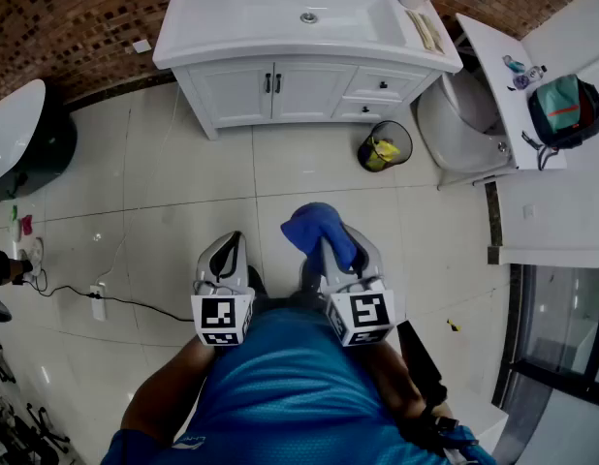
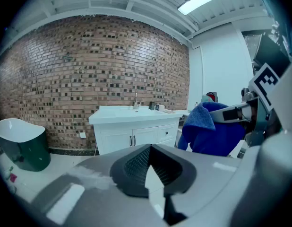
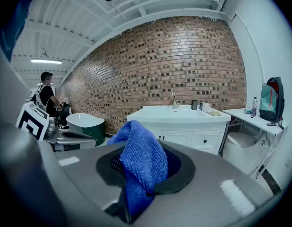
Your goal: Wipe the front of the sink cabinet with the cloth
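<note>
The white sink cabinet stands against the brick wall, well ahead of both grippers, and also shows as the cabinet and the cabinet in the gripper views. My right gripper is shut on a blue cloth, which bunches up over its jaws. The same cloth fills the pad recess of the right gripper and hangs as a blue cloth at the right of the left gripper view. My left gripper is held beside it, shut and empty, as its own view of the left gripper shows.
A black waste bin sits at the cabinet's right corner, with a toilet beyond it. A backpack lies on a white shelf at right. A dark green bathtub is at left. A cable and plug block lie on the tiles. A person stands far left.
</note>
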Tool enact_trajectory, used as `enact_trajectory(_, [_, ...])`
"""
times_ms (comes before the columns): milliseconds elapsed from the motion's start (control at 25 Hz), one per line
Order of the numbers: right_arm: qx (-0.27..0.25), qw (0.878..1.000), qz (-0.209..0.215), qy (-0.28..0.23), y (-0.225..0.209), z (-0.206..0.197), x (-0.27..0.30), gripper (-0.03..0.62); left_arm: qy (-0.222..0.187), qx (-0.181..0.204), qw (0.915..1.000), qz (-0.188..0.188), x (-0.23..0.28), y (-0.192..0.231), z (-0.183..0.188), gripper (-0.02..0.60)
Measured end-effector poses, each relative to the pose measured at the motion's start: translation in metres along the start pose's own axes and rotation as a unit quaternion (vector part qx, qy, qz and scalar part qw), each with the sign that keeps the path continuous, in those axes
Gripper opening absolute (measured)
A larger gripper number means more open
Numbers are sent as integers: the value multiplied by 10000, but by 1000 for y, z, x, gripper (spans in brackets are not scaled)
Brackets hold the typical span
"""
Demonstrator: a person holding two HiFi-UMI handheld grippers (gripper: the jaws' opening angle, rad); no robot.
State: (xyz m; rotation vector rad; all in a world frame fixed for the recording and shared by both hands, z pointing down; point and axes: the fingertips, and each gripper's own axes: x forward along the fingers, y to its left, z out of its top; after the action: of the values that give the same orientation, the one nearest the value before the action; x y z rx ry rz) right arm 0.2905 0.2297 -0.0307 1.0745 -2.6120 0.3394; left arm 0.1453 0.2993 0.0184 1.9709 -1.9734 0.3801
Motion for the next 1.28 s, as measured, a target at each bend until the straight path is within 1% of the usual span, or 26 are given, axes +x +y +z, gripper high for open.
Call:
enact_trajectory(280, [-54, 9995, -296, 63, 22, 5, 10, 98, -126, 75, 9998, -107, -9, 33, 6, 6])
enact_trajectory(400, [-106, 9988, -457, -138, 23, 18, 19, 98, -278, 86, 9995, -90, -8, 50, 20, 5])
enact_trajectory(520, [-199, 9977, -600, -226, 20, 29, 28, 98, -436, 86, 9990, -103, -4, 63, 34, 5])
enact_trajectory(680, [-352, 9966, -625, -406, 12, 49, 44, 98, -519, 99, 9986, -46, 10, 77, 49, 6])
enact_trajectory(920, [-427, 9966, -449, -535, -19, 64, 86, 98, -517, 170, 9984, 180, 50, 89, 71, 5])
enact_trajectory(1040, [-586, 9977, -193, -278, -47, 53, 115, 97, -406, 235, 9983, 351, 78, 91, 79, 6])
enact_trajectory(1160, [-814, 9966, 97, -27, -86, 50, 147, 97, -319, 288, 9977, 534, 108, 91, 90, 6])
enact_trajectory(1280, [-1094, 9929, 463, -94, -117, 66, 184, 98, -263, 241, 9964, 769, 141, 96, 103, 5])
